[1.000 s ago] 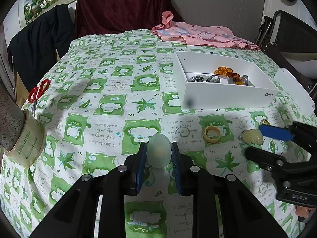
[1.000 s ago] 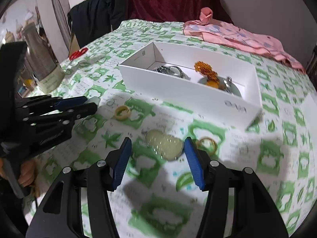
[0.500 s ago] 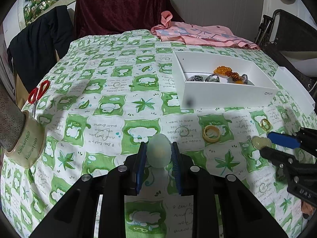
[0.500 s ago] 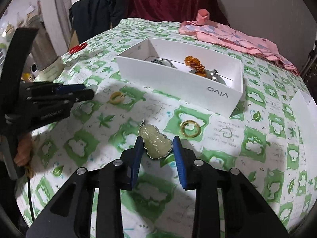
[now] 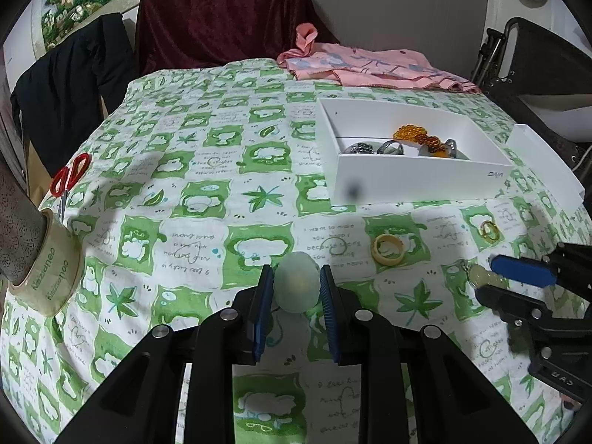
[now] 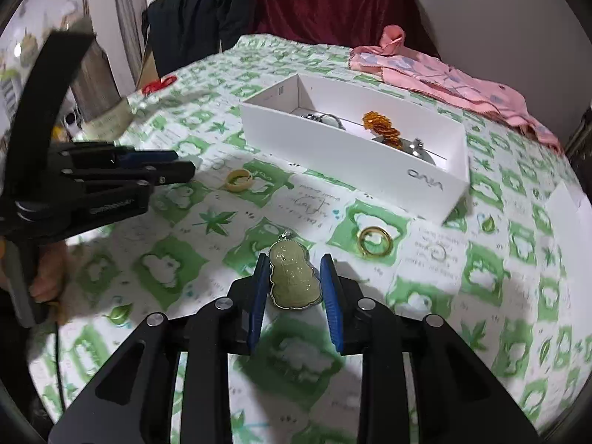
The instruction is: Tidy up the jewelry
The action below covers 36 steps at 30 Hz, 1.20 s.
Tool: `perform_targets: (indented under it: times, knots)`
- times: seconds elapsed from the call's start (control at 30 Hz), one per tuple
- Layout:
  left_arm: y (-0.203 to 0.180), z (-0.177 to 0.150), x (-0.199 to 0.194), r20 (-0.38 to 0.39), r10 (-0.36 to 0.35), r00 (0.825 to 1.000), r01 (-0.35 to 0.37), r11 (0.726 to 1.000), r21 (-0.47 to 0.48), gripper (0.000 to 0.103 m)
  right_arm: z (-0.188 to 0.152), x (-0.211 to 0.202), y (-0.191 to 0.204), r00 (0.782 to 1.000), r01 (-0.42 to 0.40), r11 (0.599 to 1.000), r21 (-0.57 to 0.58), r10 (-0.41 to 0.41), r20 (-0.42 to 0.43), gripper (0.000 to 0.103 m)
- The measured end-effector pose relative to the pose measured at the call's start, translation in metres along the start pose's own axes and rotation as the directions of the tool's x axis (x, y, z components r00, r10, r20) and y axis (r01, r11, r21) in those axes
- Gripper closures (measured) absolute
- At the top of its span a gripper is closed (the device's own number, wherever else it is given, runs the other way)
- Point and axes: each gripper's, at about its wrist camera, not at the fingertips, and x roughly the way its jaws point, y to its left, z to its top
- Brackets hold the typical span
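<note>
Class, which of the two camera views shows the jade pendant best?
The right wrist view: the jade pendant lies centred between the right gripper's blue pads, its whole carved face visible. The left wrist view shows only its edge at the far right, mostly hidden by those fingers.

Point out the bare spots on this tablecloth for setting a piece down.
Bare cloth spreads left of the white box, between the scissors, the tape roll and the far pink cloth. In front of the box it is crowded: yellow ring, gold ring, jade pendant and both tools.
</note>
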Motion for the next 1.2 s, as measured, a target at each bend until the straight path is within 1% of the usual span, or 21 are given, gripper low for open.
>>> perform_targets:
  times: [0.27, 0.6, 0.8, 0.9, 0.97, 1.1, 1.2]
  knots:
    - [-0.003, -0.003, -0.010, 0.031, -0.018, 0.999, 0.018, 1.000, 0.003, 0.077, -0.013, -0.021, -0.028, 0.997, -0.056, 0.987, 0.153, 0.047, 0.066, 0.076]
    - [-0.005, -0.010, -0.019, 0.045, -0.031, 0.999, 0.031, 1.000, -0.003, 0.077, -0.015, -0.029, -0.036, 0.994, -0.076, 0.979, 0.188, 0.058, 0.097, 0.076]
    - [-0.001, -0.008, -0.028, 0.064, -0.042, 0.997, 0.044, 0.999, -0.031, 0.077, -0.014, -0.039, -0.044, 0.991, -0.079, 0.973, 0.215, 0.053, 0.126, 0.076]
    - [0.000, 0.005, -0.033, 0.077, -0.063, 0.995, 0.066, 0.997, -0.045, 0.077, -0.006, -0.048, -0.049, 0.987, -0.080, 0.972, 0.219, 0.047, 0.152, 0.076]
    - [-0.001, 0.019, -0.036, 0.092, -0.079, 0.993, 0.084, 0.995, -0.048, 0.077, 0.003, -0.054, -0.053, 0.984, -0.086, 0.970, 0.225, 0.046, 0.175, 0.076]
    - [-0.011, 0.050, -0.042, 0.134, -0.090, 0.987, 0.094, 0.995, -0.024, 0.077, 0.027, -0.064, -0.064, 0.976, -0.079, 0.971, 0.226, 0.030, 0.217, 0.076]
    - [-0.022, 0.074, -0.041, 0.158, -0.102, 0.982, 0.104, 0.995, -0.006, 0.077, 0.046, -0.063, -0.073, 0.972, -0.086, 0.968, 0.238, 0.029, 0.233, 0.076]
